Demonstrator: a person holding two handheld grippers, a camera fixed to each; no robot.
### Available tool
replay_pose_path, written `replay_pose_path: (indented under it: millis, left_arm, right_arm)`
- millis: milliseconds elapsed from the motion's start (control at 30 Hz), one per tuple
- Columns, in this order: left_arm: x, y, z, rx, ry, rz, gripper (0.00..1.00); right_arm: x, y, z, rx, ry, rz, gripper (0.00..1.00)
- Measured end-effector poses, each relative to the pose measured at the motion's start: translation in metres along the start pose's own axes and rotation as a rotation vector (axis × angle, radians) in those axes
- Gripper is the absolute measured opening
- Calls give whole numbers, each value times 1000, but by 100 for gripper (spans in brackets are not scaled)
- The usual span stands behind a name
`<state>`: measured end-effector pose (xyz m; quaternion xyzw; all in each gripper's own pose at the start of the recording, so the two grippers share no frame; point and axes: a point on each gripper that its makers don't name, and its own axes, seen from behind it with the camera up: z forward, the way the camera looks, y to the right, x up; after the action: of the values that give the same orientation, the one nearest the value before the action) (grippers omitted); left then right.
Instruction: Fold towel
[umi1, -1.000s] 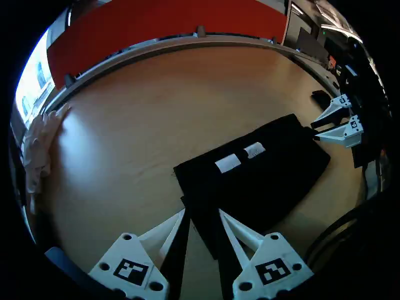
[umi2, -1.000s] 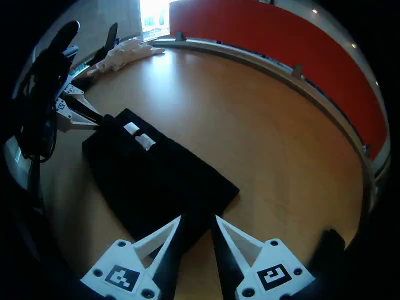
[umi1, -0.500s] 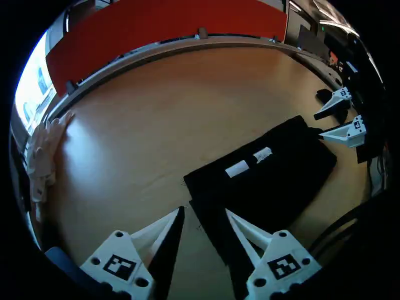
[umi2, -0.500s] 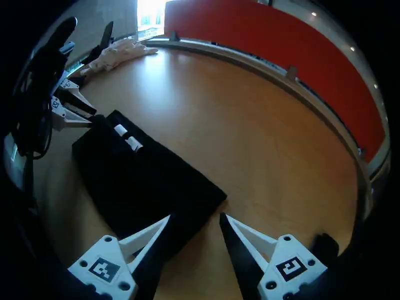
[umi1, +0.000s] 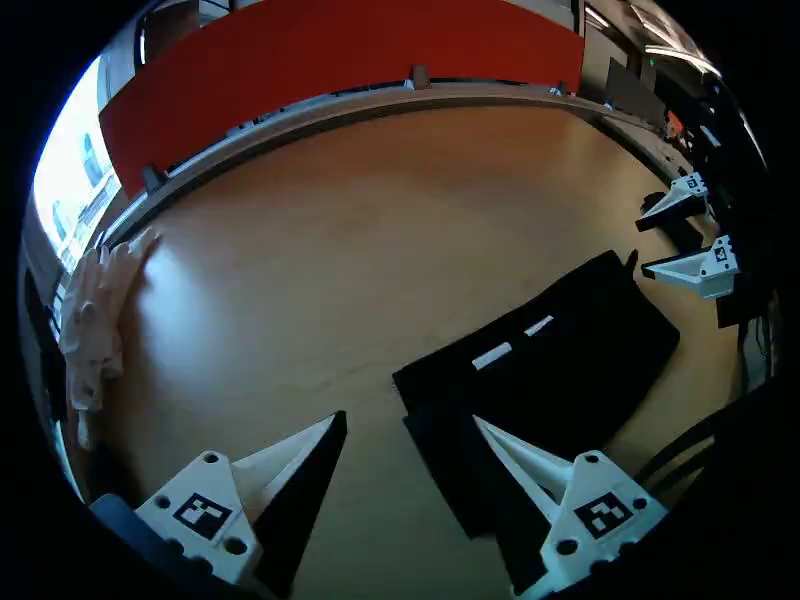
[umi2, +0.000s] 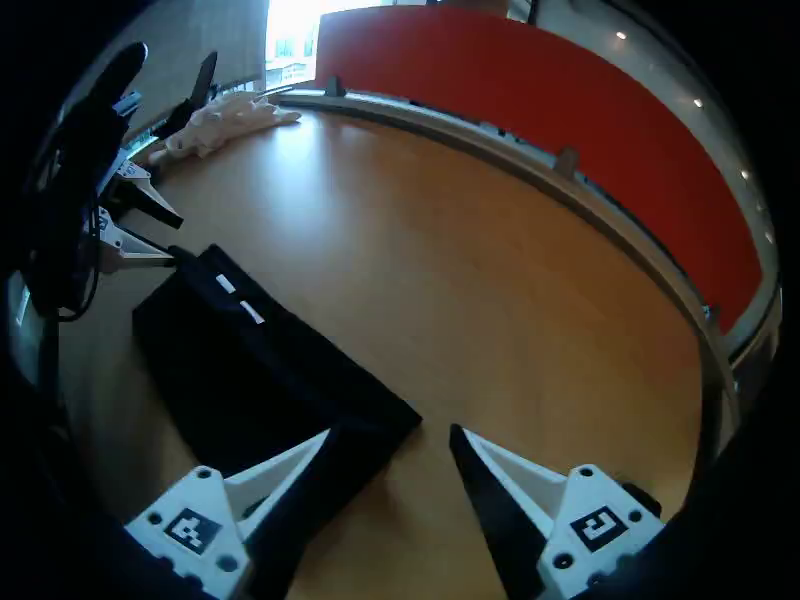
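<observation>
The matte black towel (umi1: 560, 360) is soft fabric folded into a flat rectangle with two small white tags (umi1: 490, 355) on top. It lies on the smooth, glossy wooden tabletop (umi1: 330, 250), between my two tools. My left hand-held gripper (umi1: 408, 418) sits low at one end with its white plastic fingers spread wide, holding nothing. My right hand-held gripper (umi2: 401, 427) is at the opposite end, also splayed and not holding anything. There's a red panel (umi1: 330, 50) behind, and a pale crumpled cloth (umi1: 95, 310) by the edge.
</observation>
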<state>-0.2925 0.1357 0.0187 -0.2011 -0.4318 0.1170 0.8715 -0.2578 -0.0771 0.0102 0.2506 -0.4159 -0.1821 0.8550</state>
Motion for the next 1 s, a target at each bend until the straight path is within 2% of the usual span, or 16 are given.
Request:
replay_pose_path:
  millis: [33,167,700,1000]
  left_arm:
    - [0,-1,-1,2,1,-1,89]
    - [-2,-3,-5,3,2,-8,92]
    - [-25,0,-27,7,-3,-47,92]
    - [-40,6,-42,12,-5,-56,92]
  right_arm:
    - [1,0,-1,1,4,2,90]
    - [3,-1,-4,0,12,6,90]
    - [-14,-16,-23,4,10,25,90]
    - [-31,-25,-39,3,8,39,90]
